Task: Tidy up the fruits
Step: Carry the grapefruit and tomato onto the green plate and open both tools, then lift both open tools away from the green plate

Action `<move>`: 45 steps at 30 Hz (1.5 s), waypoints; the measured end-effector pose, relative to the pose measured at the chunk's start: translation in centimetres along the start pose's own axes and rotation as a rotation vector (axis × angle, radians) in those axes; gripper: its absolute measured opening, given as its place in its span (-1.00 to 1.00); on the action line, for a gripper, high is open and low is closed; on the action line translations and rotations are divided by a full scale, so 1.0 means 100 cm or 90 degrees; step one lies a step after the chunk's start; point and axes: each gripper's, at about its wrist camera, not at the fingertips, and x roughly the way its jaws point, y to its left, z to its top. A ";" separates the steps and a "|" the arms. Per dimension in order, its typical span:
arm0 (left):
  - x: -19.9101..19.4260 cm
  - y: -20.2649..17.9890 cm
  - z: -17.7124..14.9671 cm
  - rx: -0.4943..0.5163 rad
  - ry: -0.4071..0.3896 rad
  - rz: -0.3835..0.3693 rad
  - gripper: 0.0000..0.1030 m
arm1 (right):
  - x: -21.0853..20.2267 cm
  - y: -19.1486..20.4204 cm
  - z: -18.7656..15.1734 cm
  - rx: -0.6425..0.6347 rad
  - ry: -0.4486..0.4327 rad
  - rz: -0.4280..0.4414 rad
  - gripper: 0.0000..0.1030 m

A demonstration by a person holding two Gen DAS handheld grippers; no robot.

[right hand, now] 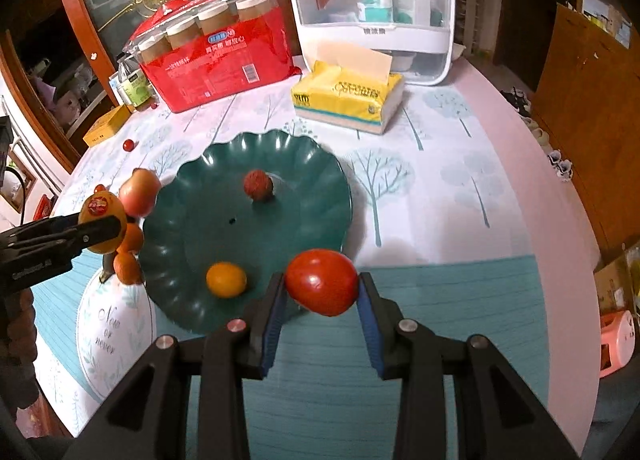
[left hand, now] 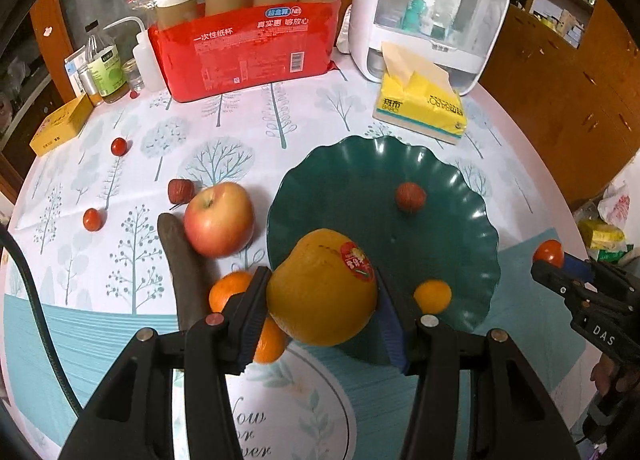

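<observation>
Green scalloped plastic is my target: the plate [left hand: 460,195] sits mid-table, already holding a small orange citrus [left hand: 432,296] near its front rim and a reddish round fruit [left hand: 410,196] farther back. My left gripper [left hand: 320,296] has its jaws clenched on a large yellow-orange fruit with a red sticker [left hand: 322,288], held at the plate's near-left edge. My right gripper [right hand: 322,286] grasps a red tomato [right hand: 321,282] between its blue pads, poised at the near-right rim.

To do this step well, I judge both loads should be carried further over the dish before letting go, since each sits about at the rim and round fruit released there could roll off onto the tablecloth [left hand: 120,300]. I'd lower each close to the plate floor, aim for bare green away from the two fruits already there, and open slowly so nothing bounces. I'd also stagger the two hands rather than crowd them together.

Left of the plate wait an apple [left hand: 219,219], two oranges [left hand: 228,292], a dark elongated item [left hand: 180,260] touching the apple, a small dark-red fruit [left hand: 181,191] and two cherry tomatoes [left hand: 92,219].
</observation>
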 end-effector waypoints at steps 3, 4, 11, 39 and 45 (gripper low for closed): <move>0.011 -0.001 0.003 -0.004 0.011 -0.006 -0.03 | 0.010 0.000 0.005 0.005 0.002 0.018 -0.30; 0.014 -0.002 0.002 -0.004 0.016 -0.007 -0.03 | 0.014 0.000 0.006 0.008 0.006 0.022 -0.30; 0.042 -0.010 0.000 0.000 0.056 -0.030 -0.03 | 0.044 0.005 0.000 0.062 0.057 0.072 -0.30; 0.017 -0.016 -0.018 -0.009 0.046 -0.035 0.39 | 0.022 0.009 -0.014 0.093 0.024 0.117 -0.01; -0.004 -0.009 -0.039 -0.025 0.034 -0.033 0.39 | 0.008 0.009 -0.024 0.112 0.021 0.125 -0.01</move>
